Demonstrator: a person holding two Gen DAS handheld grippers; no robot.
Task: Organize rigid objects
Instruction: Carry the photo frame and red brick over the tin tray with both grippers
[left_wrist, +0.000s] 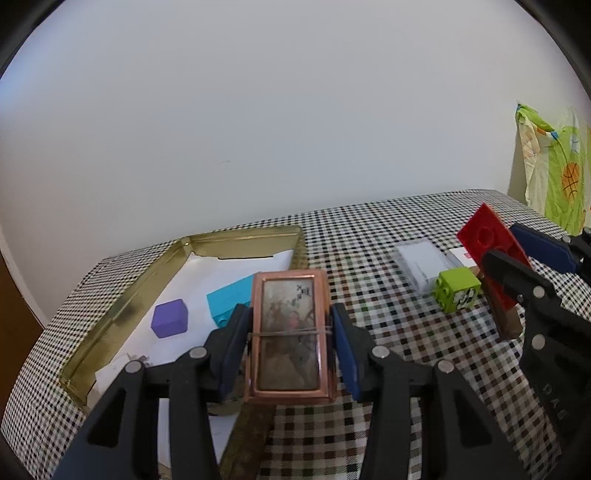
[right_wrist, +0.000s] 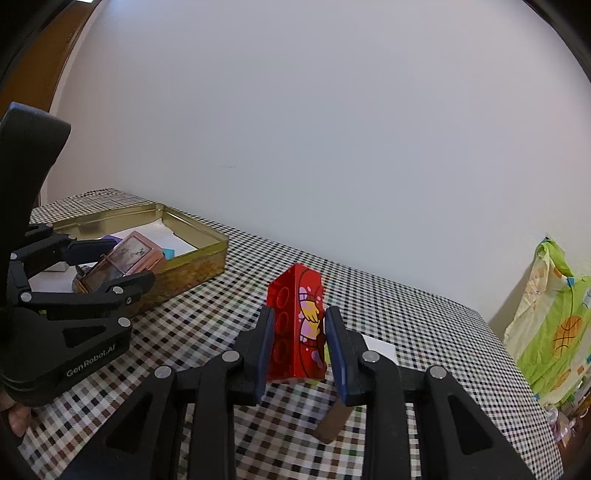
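My left gripper (left_wrist: 290, 310) is shut on a copper-framed picture box (left_wrist: 290, 332) bound with a rubber band, held over the near right corner of a gold tin (left_wrist: 243, 236). A purple cube (left_wrist: 170, 317) and a cyan brick (left_wrist: 229, 299) lie in the tin on white paper. In the right wrist view the left gripper (right_wrist: 129, 260) holds that picture box (right_wrist: 125, 258) above the tin (right_wrist: 192, 269). The right gripper (right_wrist: 299, 314) is shut on a red printed brick (right_wrist: 295, 332), upright above the checked tablecloth. From the left wrist view the right gripper (left_wrist: 504, 243) and its red brick (left_wrist: 487, 236) are at the right.
A green block (left_wrist: 458, 290) and a clear box of white cards (left_wrist: 421, 262) sit on the checked table (left_wrist: 369, 229). A brown stick (right_wrist: 332, 421) lies under the right gripper. A white card (right_wrist: 380, 347) lies beyond it. A green patterned bag (right_wrist: 550, 321) hangs past the table's right end.
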